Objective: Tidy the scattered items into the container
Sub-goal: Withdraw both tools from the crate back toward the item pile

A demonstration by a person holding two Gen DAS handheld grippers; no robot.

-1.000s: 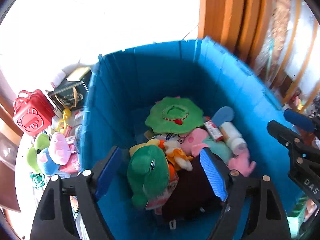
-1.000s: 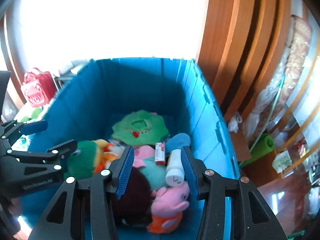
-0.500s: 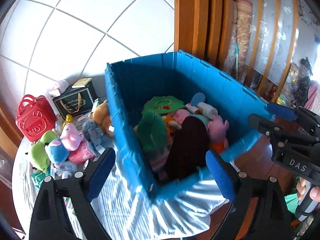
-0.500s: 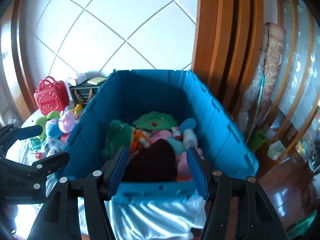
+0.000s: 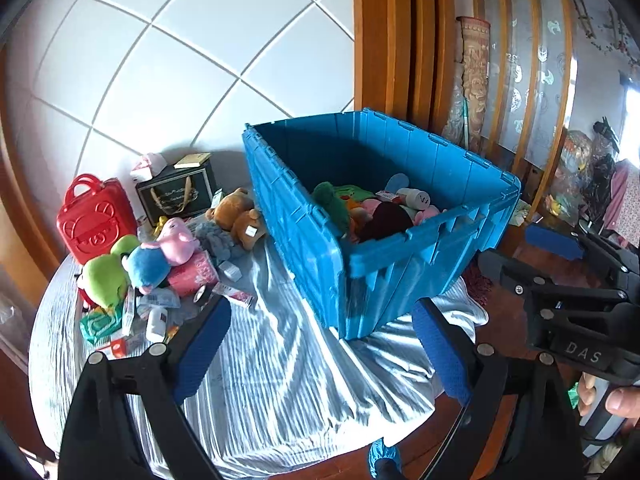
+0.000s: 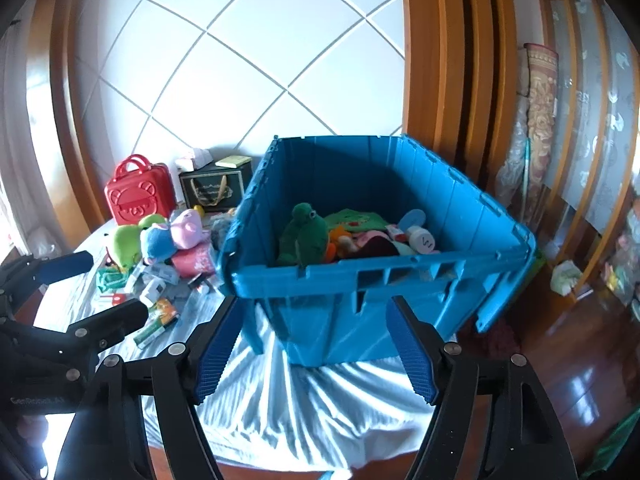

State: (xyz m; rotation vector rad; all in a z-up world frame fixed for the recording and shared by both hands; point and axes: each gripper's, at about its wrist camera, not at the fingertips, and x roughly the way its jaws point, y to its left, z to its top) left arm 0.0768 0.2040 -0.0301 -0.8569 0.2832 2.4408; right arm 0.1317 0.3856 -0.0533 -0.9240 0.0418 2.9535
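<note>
- Both grippers now sit back from the blue crate (image 5: 400, 240), well clear of its near wall, whereas a second ago they hung over its inside, right above the toys.
- The left gripper (image 5: 320, 344) has its jaws wide apart with nothing between them; they opened a little further early in the last second.
- The right gripper (image 6: 316, 356) has just been opening, and its jaws too stand apart and empty.
- The green plush (image 6: 304, 236) and the white bottle (image 6: 420, 238) lie inside the crate with the other toys, so that delivery looks finished.
- Left of the crate, the scattered pile (image 5: 160, 264) of plush toys and small packets lies on the pale cloth (image 5: 280, 380), with a brown bear (image 5: 240, 216) just beside the crate's wall.
- Judged from this, the next step is a fresh pick from that pile.
</note>
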